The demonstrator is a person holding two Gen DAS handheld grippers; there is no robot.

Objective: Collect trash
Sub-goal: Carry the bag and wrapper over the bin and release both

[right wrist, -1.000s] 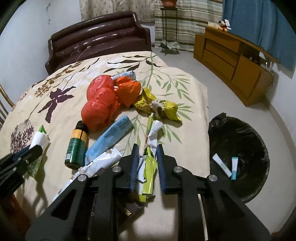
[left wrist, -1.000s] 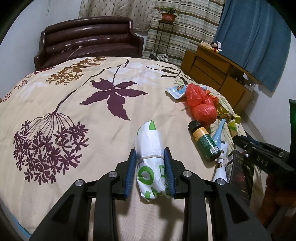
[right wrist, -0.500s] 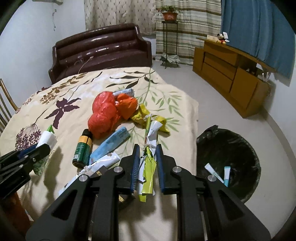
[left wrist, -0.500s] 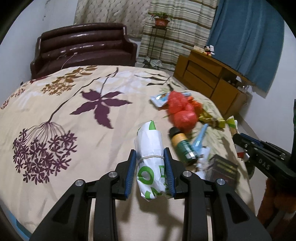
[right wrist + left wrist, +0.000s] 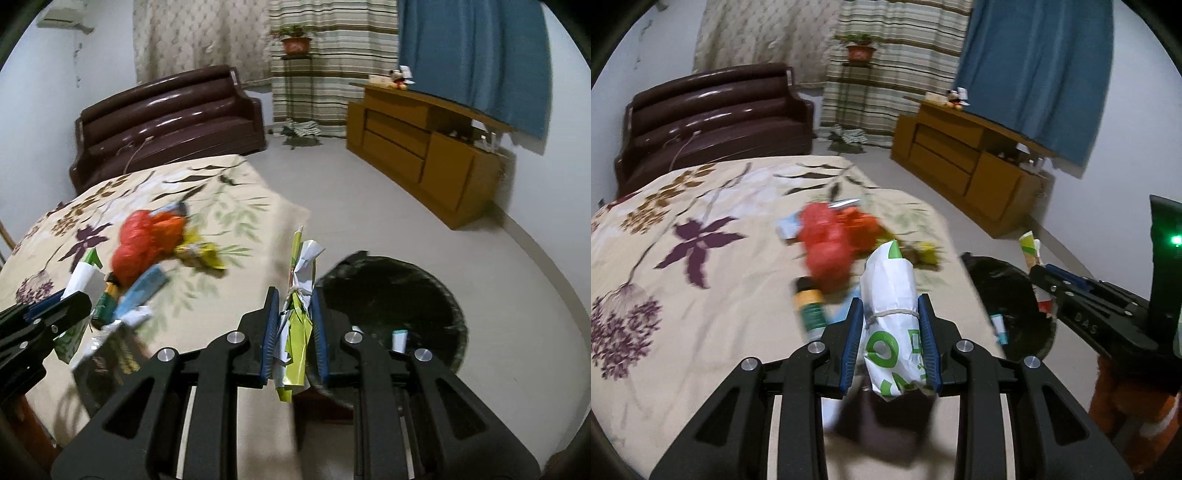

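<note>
Trash bundles sit clamped in both downward-tilted hand-held grippers.

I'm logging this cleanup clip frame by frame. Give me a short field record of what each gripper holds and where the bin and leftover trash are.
left gripper: shut on white-and-green paper bundle
right gripper: shut on yellow-green wrapper bundle
trash bin: black-lined, on floor beside bed, a few small items inside
left on bed: red plastic bags, green bottle, blue packet
</note>
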